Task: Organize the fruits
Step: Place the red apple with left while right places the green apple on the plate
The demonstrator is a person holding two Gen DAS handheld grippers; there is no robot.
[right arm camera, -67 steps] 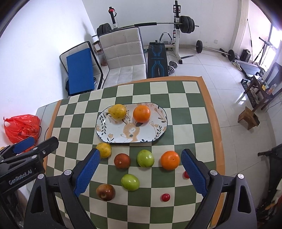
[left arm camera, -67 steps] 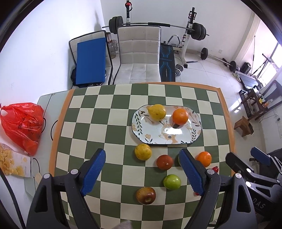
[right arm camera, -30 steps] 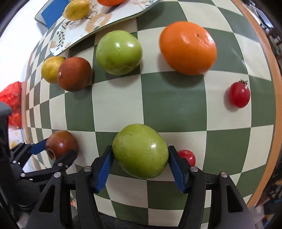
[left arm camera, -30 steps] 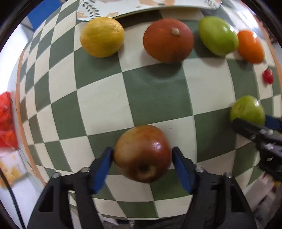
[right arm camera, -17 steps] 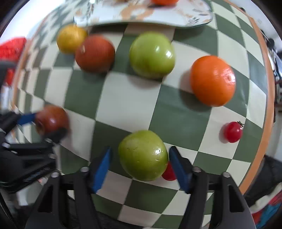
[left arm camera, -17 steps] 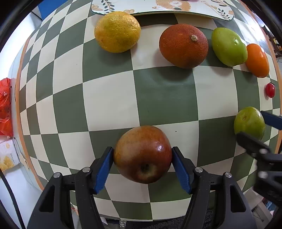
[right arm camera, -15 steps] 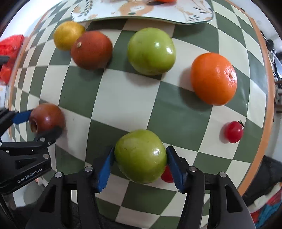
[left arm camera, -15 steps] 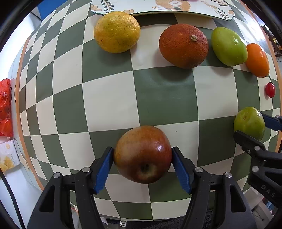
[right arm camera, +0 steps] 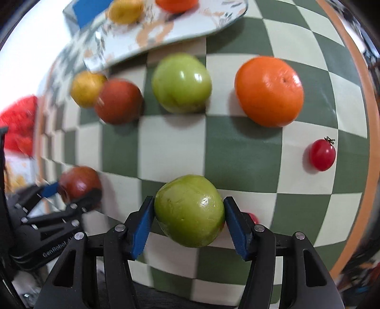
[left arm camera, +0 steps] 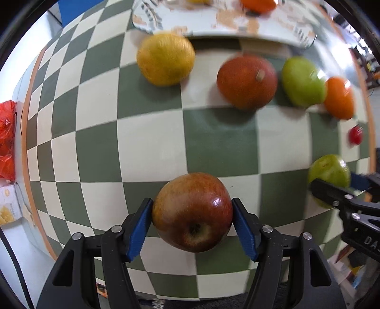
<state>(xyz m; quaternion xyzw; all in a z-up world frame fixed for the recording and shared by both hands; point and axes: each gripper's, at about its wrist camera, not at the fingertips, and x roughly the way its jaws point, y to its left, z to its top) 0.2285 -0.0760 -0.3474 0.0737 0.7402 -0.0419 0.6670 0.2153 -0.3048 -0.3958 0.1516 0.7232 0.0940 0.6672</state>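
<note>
My left gripper (left arm camera: 192, 227) is shut on a red apple (left arm camera: 192, 211) near the front edge of the checked table. My right gripper (right arm camera: 190, 227) is shut on a green apple (right arm camera: 190, 210), which also shows at the right of the left wrist view as the green apple (left arm camera: 329, 174). The red apple (right arm camera: 79, 181) in the left gripper appears at the lower left of the right wrist view. Beyond them lie a yellow citrus (left arm camera: 165, 62), a dark red fruit (left arm camera: 247, 80), a second green apple (right arm camera: 181, 82) and an orange (right arm camera: 269, 91). The patterned plate (right arm camera: 166, 33) at the back holds a lemon (right arm camera: 124, 8) and an orange (right arm camera: 177, 4).
A cherry tomato (right arm camera: 322, 154) lies near the table's right edge, and another (right arm camera: 253, 217) peeks out behind the right finger. A red plastic bag (left arm camera: 7, 140) and a snack box (left arm camera: 8, 209) sit left of the table. The orange table border (right arm camera: 356, 133) marks the right edge.
Both grippers came down from above the table and shut, left on the red apple, right on the green apple. In the last half second both views shifted and blurred slightly.
</note>
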